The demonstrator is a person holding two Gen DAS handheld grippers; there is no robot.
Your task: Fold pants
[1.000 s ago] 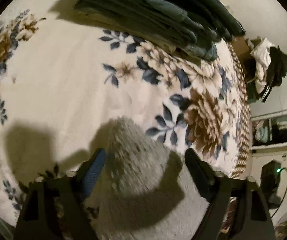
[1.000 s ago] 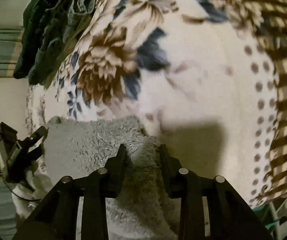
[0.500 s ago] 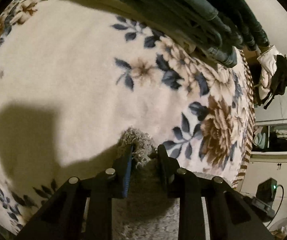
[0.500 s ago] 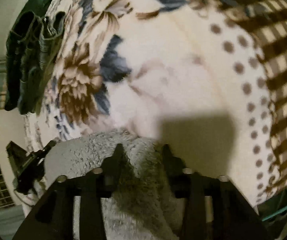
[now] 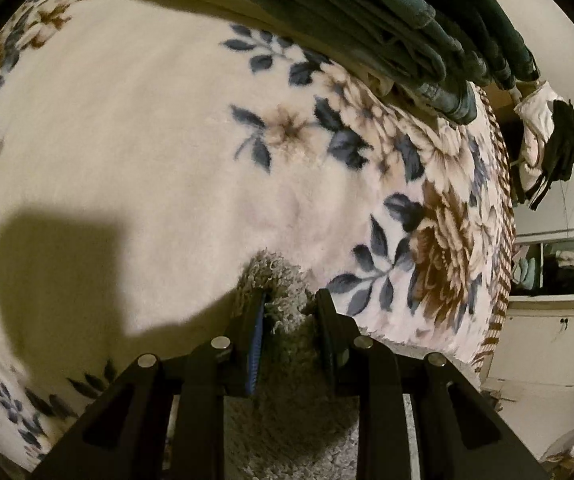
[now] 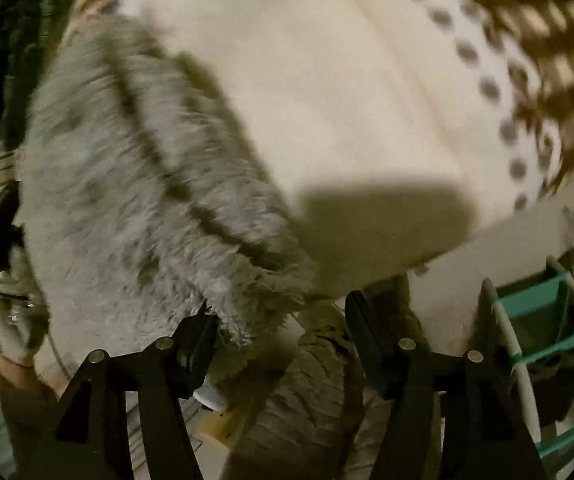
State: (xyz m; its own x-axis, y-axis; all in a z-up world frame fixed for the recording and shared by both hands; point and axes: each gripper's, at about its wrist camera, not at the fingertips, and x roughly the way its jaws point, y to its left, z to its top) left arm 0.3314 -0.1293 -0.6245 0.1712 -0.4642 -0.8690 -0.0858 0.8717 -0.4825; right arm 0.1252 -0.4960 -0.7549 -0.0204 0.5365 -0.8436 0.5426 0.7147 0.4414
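Left wrist view: left gripper (image 5: 289, 304) pinches a tuft of the grey fleece pants (image 5: 283, 380) between its near-closed fingers, as it did half a second ago; a second ago those fingers stood wide apart around the fabric. The pants trail back under the gripper body, lying on the floral blanket (image 5: 147, 160). Ahead lies an open cream stretch of blanket, crossed at left by the rig's shadow. A stack of dark folded garments (image 5: 399, 28) bounds it at the far end. The blanket's checked border falls away at right, beside shelving (image 5: 559, 272) and hanging clothes (image 5: 547, 136).

Right wrist view: right gripper (image 6: 281, 328) now has its fingers spread apart; half a second ago they were pressed into the fleece. The grey fleece pants (image 6: 127, 184), blurred, lie to the left, their near corner just beside the left finger (image 6: 197, 340); contact cannot be told. Bare blanket (image 6: 347, 100) stretches ahead to its dotted and checked border. The near blanket edge drops off just before the fingers, with a teal-and-white rack (image 6: 535, 344) at lower right.
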